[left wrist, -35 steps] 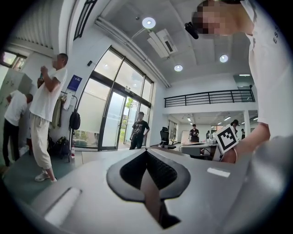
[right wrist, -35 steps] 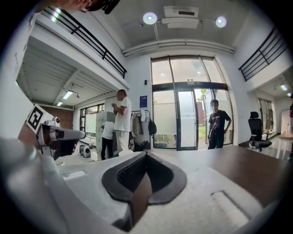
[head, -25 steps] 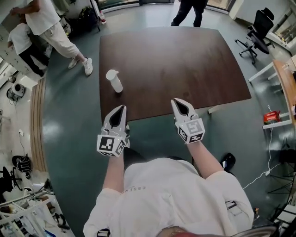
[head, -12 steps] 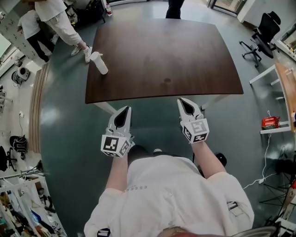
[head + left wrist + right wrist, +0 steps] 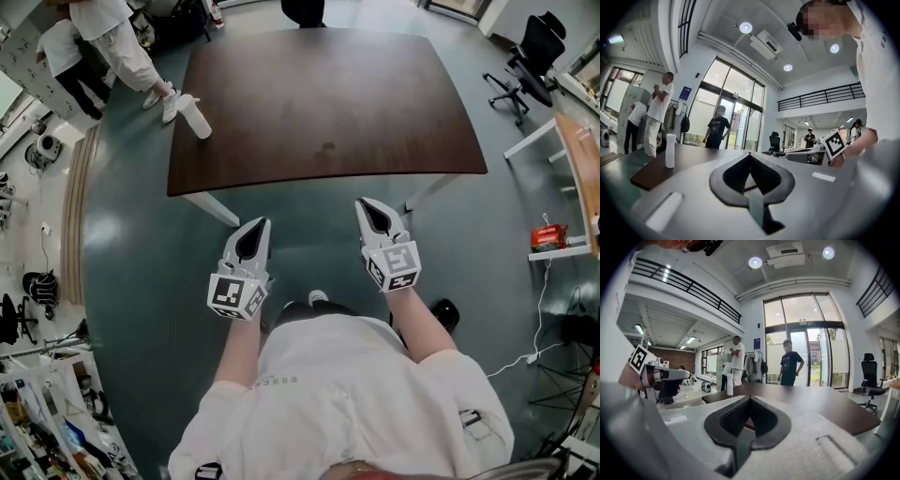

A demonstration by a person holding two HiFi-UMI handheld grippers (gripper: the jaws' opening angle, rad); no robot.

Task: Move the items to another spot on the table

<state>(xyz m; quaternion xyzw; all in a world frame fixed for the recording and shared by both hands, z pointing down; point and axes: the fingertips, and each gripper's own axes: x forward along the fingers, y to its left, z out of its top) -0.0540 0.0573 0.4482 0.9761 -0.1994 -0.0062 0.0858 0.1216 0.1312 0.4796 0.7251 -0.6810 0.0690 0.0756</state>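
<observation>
Both sets of jaws were clamped shut on nothing. The left gripper [image 5: 255, 230] and right gripper [image 5: 367, 211] were held side by side over the grey floor, a bit short of the near edge of the surface [image 5: 328, 94], tips aimed toward it and touching nothing. Each gripper view showed the same: tips pressed together with only air in the dark opening behind them.

The surface was a big dark brown top, almost bare. A person in white [image 5: 112, 47] stood off its far-left corner, and a black office chair [image 5: 530, 56] sat off to the far right.

The only item on it was a white bottle [image 5: 192, 114], right at the far-left corner near the edge and well away from both grippers. In the left gripper view the white bottle [image 5: 670, 150] stood upright, long axis straight up and down, top end up. Any print on it was too small to read. Each gripper carried its cube [image 5: 234, 295] with black-and-white square markers.
</observation>
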